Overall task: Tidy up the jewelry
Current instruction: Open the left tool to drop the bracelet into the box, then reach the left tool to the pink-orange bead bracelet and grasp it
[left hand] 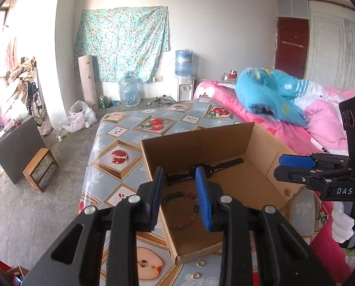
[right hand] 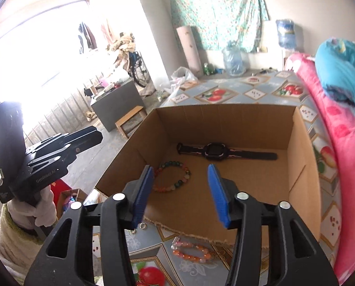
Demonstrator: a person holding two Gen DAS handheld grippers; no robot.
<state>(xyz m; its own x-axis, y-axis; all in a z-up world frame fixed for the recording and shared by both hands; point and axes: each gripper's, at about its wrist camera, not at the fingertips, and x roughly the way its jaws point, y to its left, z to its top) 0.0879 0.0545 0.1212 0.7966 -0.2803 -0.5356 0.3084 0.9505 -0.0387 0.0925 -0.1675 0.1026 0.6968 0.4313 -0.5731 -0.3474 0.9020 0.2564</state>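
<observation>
Nearest, at 6 o'clock in the right wrist view: right gripper [right hand: 180, 190] spread wide, nothing between the blue pads. Just past it at 6 o'clock, on the fruit-print tablecloth [right hand: 256, 93], a pink-orange bead bracelet [right hand: 193, 250] and two small rings [right hand: 143, 225] lying outside the box, not yet put away. Left gripper [left hand: 180, 197], in its own view, parted a little and empty, poised over the near left wall of the cardboard box [left hand: 268, 147].

Inside the box: multicolour bead bracelet [right hand: 171, 176] on the floor toward 9 o'clock, black watch [right hand: 225, 153] stretched flat along the far wall at 12 o'clock. Roughly half done, by this reckoning: two pieces in, one bracelet and the rings left.

Box open-topped, with bare floor from centre to 3 o'clock. Near wall low and frayed. Table edge dropping away at 9 o'clock, pink bedding [right hand: 332, 128] crowding 3 o'clock.
</observation>
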